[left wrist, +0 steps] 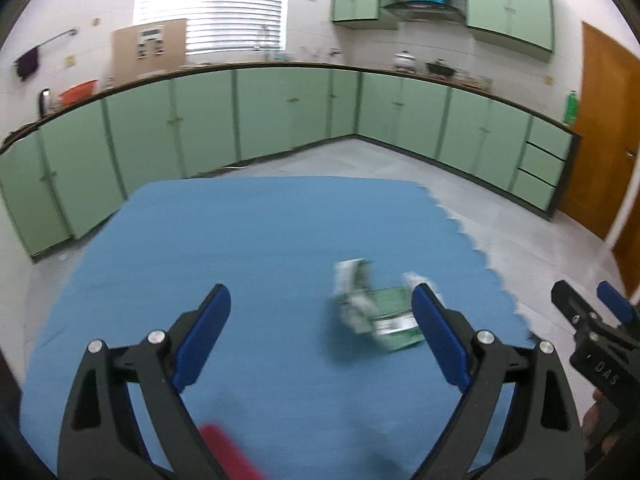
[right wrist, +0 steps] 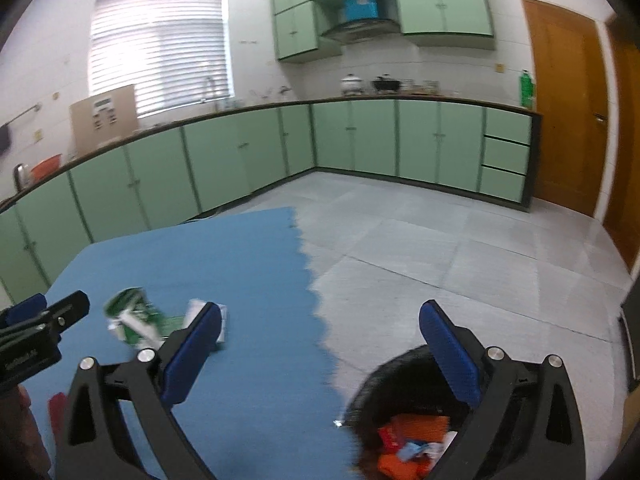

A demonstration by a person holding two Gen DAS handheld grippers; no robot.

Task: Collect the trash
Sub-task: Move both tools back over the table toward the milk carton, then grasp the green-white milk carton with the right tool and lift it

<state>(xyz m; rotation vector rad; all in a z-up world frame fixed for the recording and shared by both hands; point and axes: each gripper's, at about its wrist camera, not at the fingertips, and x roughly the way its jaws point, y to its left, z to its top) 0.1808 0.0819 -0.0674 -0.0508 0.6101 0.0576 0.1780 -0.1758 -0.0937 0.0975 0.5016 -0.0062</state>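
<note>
A crumpled green and white carton [left wrist: 376,308] lies on the blue mat [left wrist: 248,248], just ahead of my left gripper's right finger. My left gripper [left wrist: 322,300] is open and empty above the mat. A red piece of trash [left wrist: 228,452] shows blurred at the bottom edge below it. In the right wrist view the carton [right wrist: 140,320] lies left of my right gripper [right wrist: 320,320], which is open and empty. Below the right gripper is a black bin [right wrist: 404,412] holding orange and red wrappers [right wrist: 416,436]. The red piece also shows at the left of the right wrist view [right wrist: 57,408].
The mat's wavy right edge [right wrist: 312,280] meets grey floor tiles [right wrist: 460,264]. Green cabinets [left wrist: 280,112] line the far walls. A wooden door [right wrist: 564,112] stands at the right. The right gripper's tip [left wrist: 588,312] shows at the left wrist view's right edge.
</note>
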